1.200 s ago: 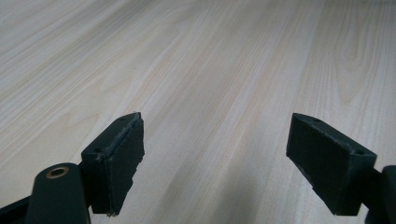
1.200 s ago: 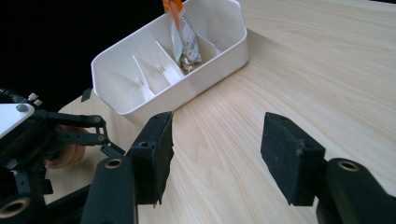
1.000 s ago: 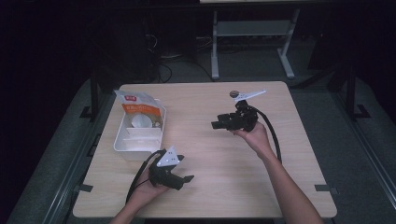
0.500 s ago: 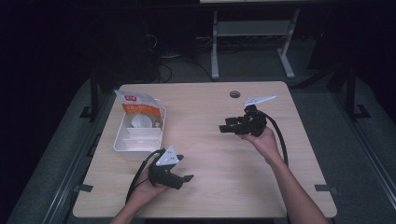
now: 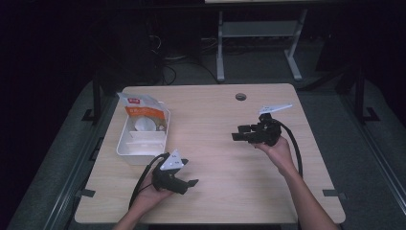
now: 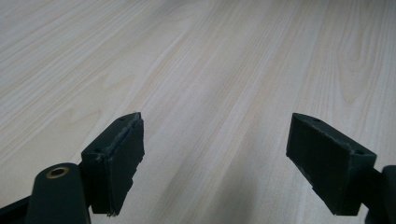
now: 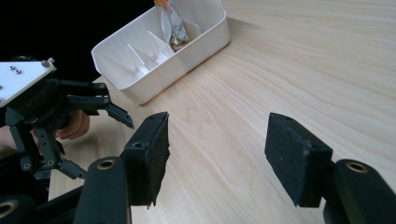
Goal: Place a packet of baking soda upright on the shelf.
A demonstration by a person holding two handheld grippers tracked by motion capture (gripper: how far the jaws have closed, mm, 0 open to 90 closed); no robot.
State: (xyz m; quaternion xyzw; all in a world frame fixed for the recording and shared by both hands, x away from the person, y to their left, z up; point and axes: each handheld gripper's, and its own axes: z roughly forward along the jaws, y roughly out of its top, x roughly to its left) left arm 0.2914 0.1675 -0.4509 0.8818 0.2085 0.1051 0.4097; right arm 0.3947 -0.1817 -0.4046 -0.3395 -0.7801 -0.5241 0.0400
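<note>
While both hands rest over the wooden table [image 5: 215, 120] in the high view, the left gripper [image 5: 190, 183] sits at seven o'clock, the right gripper [image 5: 238, 132] at three, and the white divided tray [image 5: 129, 148] with its snack packet [image 5: 142, 108] at ten. Left gripper view: jaws wide apart, empty, over bare wood. Right gripper view: jaws spread, empty, tray [image 7: 205, 39] at eleven o'clock.

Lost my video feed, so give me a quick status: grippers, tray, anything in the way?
Left hand-held gripper open, empty, low over table. Right hand-held gripper open, empty, pointing toward white tray. Snack bag sits in tray. Nothing between.
</note>
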